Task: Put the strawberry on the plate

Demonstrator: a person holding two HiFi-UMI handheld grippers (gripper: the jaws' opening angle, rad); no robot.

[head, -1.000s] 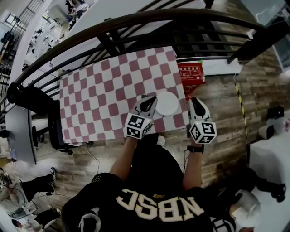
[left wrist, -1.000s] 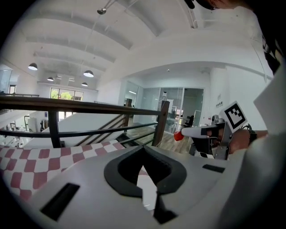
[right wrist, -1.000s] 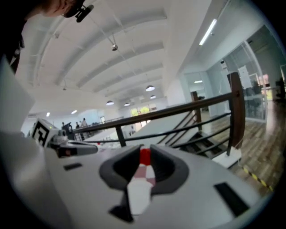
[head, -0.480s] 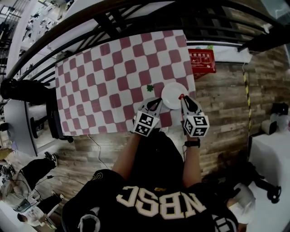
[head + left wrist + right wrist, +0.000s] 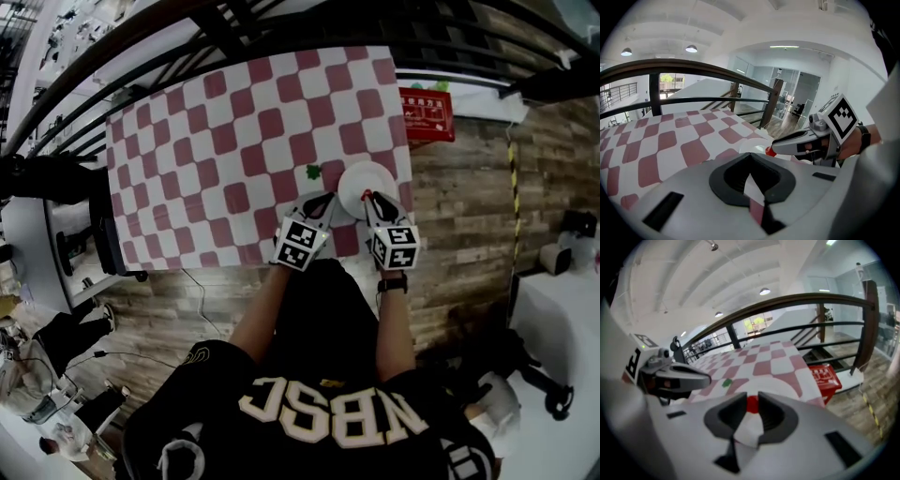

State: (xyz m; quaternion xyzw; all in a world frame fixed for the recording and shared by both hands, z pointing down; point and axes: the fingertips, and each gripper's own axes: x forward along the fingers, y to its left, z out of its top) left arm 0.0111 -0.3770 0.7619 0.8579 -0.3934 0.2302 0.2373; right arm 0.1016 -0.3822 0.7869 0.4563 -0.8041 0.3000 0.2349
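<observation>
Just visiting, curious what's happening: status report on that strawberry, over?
Right gripper shut on strawberry, at the plate's near rim. Left gripper shut, empty, alongside. Small green scrap beside plate, not in the way.

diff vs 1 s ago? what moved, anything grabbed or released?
The right gripper moved left, from beyond the table's right edge to the plate. Its tip is now over the near rim, jaws shut on the strawberry, which it already held half a second ago. Nothing has been released. Unchanged: the left gripper is empty beside the plate's left, and the plate is in place on the checked cloth.
</observation>
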